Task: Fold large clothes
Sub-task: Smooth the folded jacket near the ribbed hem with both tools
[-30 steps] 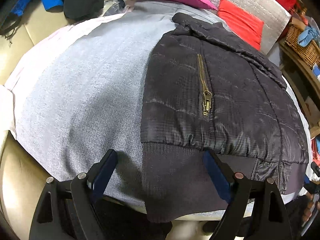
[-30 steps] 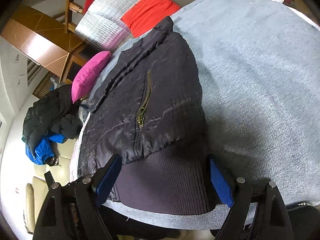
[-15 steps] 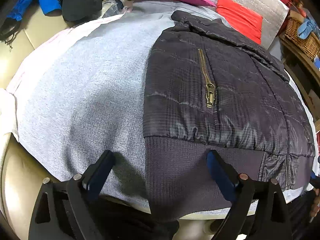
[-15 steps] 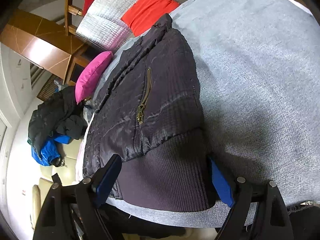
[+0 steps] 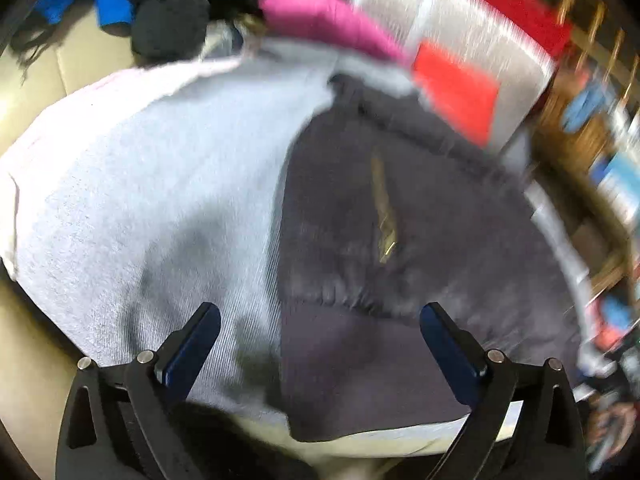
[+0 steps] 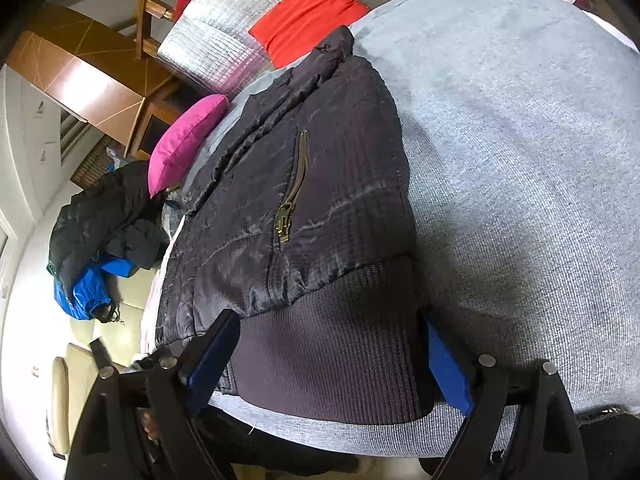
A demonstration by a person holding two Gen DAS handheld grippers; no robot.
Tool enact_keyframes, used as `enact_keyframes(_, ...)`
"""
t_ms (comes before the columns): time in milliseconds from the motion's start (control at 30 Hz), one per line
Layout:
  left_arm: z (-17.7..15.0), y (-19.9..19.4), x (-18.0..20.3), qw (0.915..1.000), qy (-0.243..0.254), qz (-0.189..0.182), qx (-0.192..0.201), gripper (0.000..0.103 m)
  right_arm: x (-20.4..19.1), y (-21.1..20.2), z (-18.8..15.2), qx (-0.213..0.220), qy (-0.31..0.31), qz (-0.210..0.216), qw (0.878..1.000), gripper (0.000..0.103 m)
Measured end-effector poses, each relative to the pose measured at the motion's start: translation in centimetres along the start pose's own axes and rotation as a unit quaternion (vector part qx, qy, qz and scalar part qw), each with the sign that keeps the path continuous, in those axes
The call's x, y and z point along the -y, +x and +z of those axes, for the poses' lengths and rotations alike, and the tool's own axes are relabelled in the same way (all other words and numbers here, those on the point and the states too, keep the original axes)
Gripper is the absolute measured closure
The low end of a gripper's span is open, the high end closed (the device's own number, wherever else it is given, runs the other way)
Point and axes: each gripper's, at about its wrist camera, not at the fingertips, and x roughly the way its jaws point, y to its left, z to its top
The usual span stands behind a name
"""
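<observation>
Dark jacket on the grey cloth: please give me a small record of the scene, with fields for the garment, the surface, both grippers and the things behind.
garment: dark jacket, lying flat, brass pocket zipper facing up, ribbed hem nearest the grippers
surface: grey cloth spread under the jacket
left gripper: jaws opening, over the hem, pads not pressing it; view blurred
right gripper: jaws opening, the hem between its fingers
behind: pink cushion, red cushion, pile of dark and blue clothes

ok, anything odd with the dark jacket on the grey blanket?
Nothing stands out. The dark quilted jacket lies flat, folded narrow on the grey knit blanket, brass pocket zipper closed.
</observation>
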Motion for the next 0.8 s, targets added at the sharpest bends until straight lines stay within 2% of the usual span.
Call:
enact_keyframes(167,0.8,0.5,-2.1,0.9971,-0.057,-0.039,-0.032,0.003,0.1,0.0,0.0,0.003,0.004,0.003,1.000,0.012)
enact_keyframes(233,1.1,1.1,-2.1,0.9960,-0.060,-0.046,-0.047,0.004,0.1,0.0,0.0,0.003,0.004,0.003,1.000,0.011)
enact_keyframes(333,1.1,1.4,-1.0,0.9967,-0.043,-0.045,-0.053,0.004,0.0,0.0,0.0,0.002,0.002,0.007,1.000,0.011)
enact_keyframes(400,0.7,1.5,0.1,0.9969,-0.020,-0.052,-0.055,0.017,0.0,0.0,0.1,0.003,0.003,0.010,1.000,0.012)
enact_keyframes(433,0.5,1.6,0.6,0.9966,-0.009,-0.054,-0.061,0.020,0.1,-0.1,0.1,0.004,0.003,0.011,1.000,0.012)
enact_keyframes(500,0.3,1.9,1.3,0.9967,0.007,-0.042,-0.069,0.020,0.0,-0.2,0.0,0.007,0.003,0.011,1.000,0.013)
enact_keyframes(667,0.1,2.3,1.0,0.9951,0.001,-0.045,-0.088,0.020,0.2,-0.5,0.0,0.014,0.007,0.012,1.000,0.018)
enact_keyframes(733,-0.1,2.4,1.1,0.9956,0.003,-0.041,-0.084,0.020,0.3,-0.5,0.0,0.013,0.009,0.010,1.000,0.029)
enact_keyframes(800,-0.4,2.6,1.6,0.9955,0.020,-0.029,-0.088,0.020,0.3,-0.5,0.1,0.008,0.007,0.010,1.000,0.032)
